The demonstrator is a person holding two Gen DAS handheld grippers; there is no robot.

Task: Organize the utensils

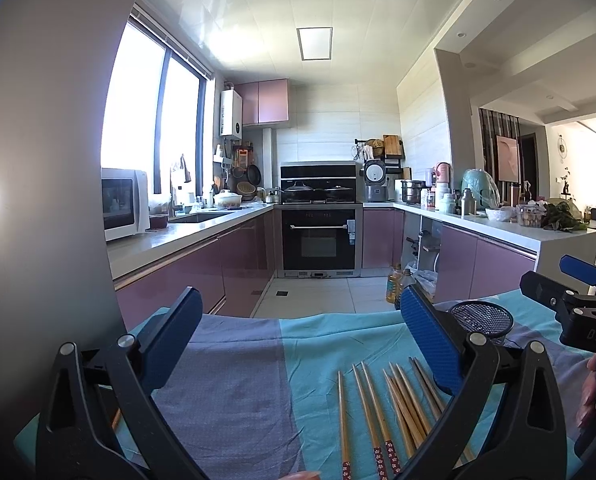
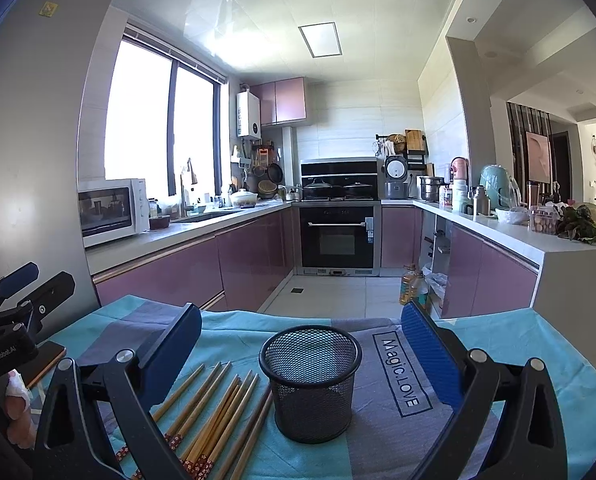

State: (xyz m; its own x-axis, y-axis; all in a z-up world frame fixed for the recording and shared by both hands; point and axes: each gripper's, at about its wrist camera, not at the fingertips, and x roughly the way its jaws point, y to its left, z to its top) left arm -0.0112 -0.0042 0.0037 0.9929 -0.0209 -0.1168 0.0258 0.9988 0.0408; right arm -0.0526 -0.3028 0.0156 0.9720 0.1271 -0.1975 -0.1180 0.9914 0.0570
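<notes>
Fingers point(image 2: 430, 356) flanking mesh cup point(image 2: 311, 384)

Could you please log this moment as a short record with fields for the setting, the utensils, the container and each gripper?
setting: kitchen, table under a blue and grey cloth
utensils: wooden chopsticks lying loose on the cloth, none in the cup
container: black mesh cup, upright, empty, right of the chopsticks
left gripper: open, holding nothing, above the cloth
right gripper: open, holding nothing, cup seen between its fingers
task progress: not begun
</notes>
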